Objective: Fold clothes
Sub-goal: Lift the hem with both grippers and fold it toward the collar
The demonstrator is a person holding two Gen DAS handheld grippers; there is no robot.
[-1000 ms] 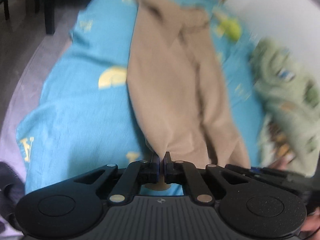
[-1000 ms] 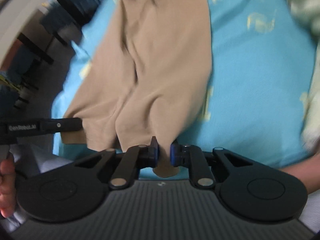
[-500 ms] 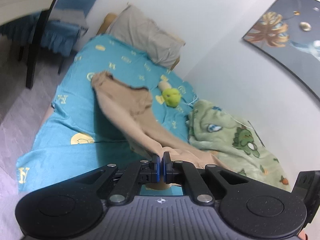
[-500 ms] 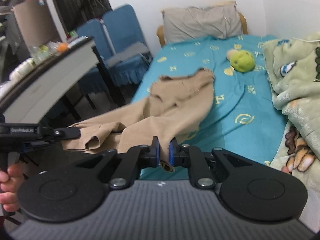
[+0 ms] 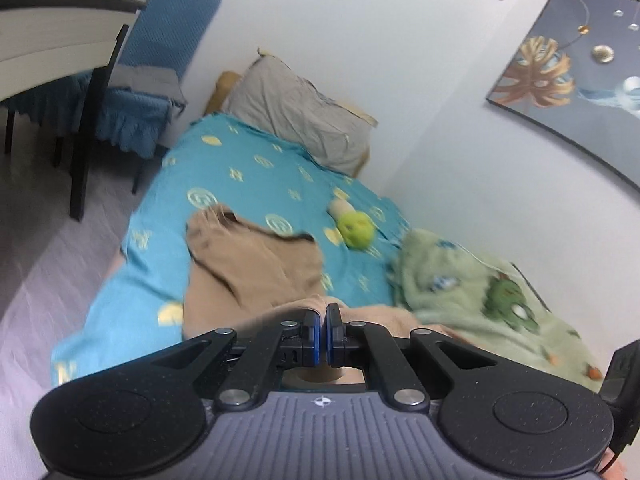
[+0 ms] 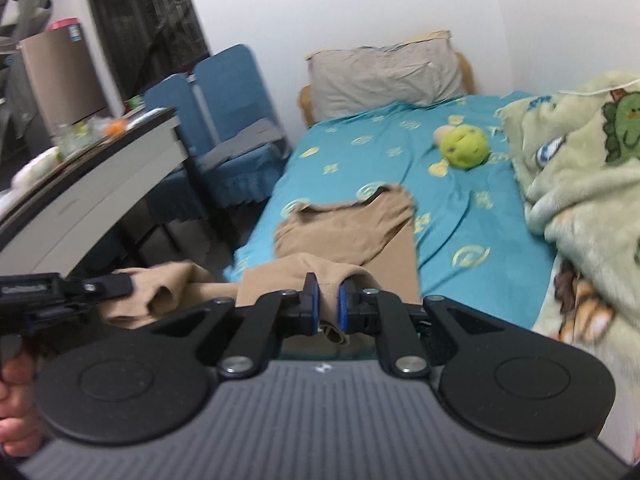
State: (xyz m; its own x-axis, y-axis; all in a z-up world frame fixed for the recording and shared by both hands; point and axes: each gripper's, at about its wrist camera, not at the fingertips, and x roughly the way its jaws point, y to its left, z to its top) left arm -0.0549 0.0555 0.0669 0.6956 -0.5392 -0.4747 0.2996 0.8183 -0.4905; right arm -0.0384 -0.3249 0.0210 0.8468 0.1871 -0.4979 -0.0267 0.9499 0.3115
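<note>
We see the left gripper (image 5: 322, 330) and the right gripper (image 6: 326, 306) both pinching the tan trousers (image 6: 360, 224), lifted over the bed's (image 6: 460, 216) near edge.

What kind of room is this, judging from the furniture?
Most likely a small bedroom: a bed with a grey pillow, a green blanket, and a desk with blue chairs beside it.

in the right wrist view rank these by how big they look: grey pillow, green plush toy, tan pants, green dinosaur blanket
Largest to smallest:
green dinosaur blanket
tan pants and grey pillow: similar, and nearness makes it unsure
green plush toy
</note>
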